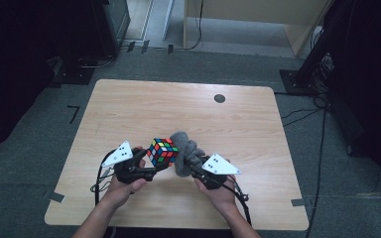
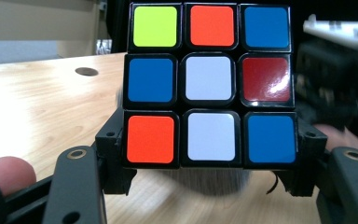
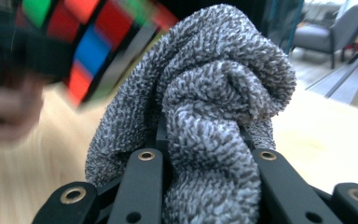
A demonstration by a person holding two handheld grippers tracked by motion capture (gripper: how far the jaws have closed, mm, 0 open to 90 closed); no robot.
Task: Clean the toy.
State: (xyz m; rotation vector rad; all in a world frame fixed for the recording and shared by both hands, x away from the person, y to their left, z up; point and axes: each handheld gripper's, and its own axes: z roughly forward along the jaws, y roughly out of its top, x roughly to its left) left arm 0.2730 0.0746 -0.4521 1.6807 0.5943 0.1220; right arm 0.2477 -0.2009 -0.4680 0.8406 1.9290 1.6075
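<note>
A scrambled puzzle cube (image 1: 162,151) is held above the wooden table (image 1: 129,109), near its front middle. My left gripper (image 1: 151,166) is shut on it, jaws pressing its two sides. In the left gripper view the cube (image 2: 209,86) faces the camera with blue, white, orange, red and yellow-green tiles. A bunched grey terry cloth (image 1: 184,151) touches the cube's right side. My right gripper (image 1: 191,166) is shut on that cloth. In the right gripper view the cloth (image 3: 214,112) bulges between the jaws, with the blurred cube (image 3: 91,42) at upper left.
A small dark round spot (image 1: 220,98) marks the table's far right part. Cables trail from both grippers over the front edge. Dark stands and cables sit on the grey floor around the table, with a light wooden panel (image 1: 258,15) beyond.
</note>
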